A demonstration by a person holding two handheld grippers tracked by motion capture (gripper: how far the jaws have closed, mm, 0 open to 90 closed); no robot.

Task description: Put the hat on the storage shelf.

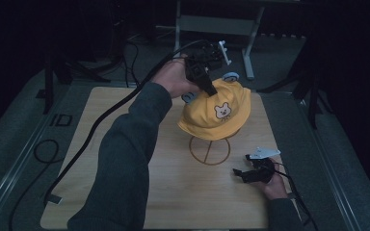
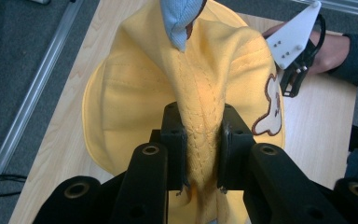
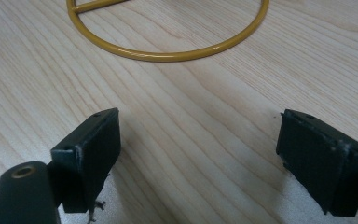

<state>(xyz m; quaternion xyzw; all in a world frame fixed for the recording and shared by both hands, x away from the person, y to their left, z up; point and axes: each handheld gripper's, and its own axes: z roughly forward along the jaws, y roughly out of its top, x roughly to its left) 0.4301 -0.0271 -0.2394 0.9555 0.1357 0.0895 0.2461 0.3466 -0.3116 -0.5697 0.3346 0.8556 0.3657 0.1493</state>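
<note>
Left tool [image 2: 199, 140] clenched on a crown fold of the yellow cloth bear hat [image 1: 217, 113], over the gold wire stand [image 1: 210, 150] at desk centre. Best lowered straight, crown centred on the stand. Right tool [image 3: 200, 154] released, resting near right.

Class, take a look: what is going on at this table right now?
A person's left gripper pinches a fold in the crown of a yellow bear-ear bucket hat, which sits over a gold wire hat stand on the wooden table. The right gripper rests open on the table beside the stand's ring base.
</note>
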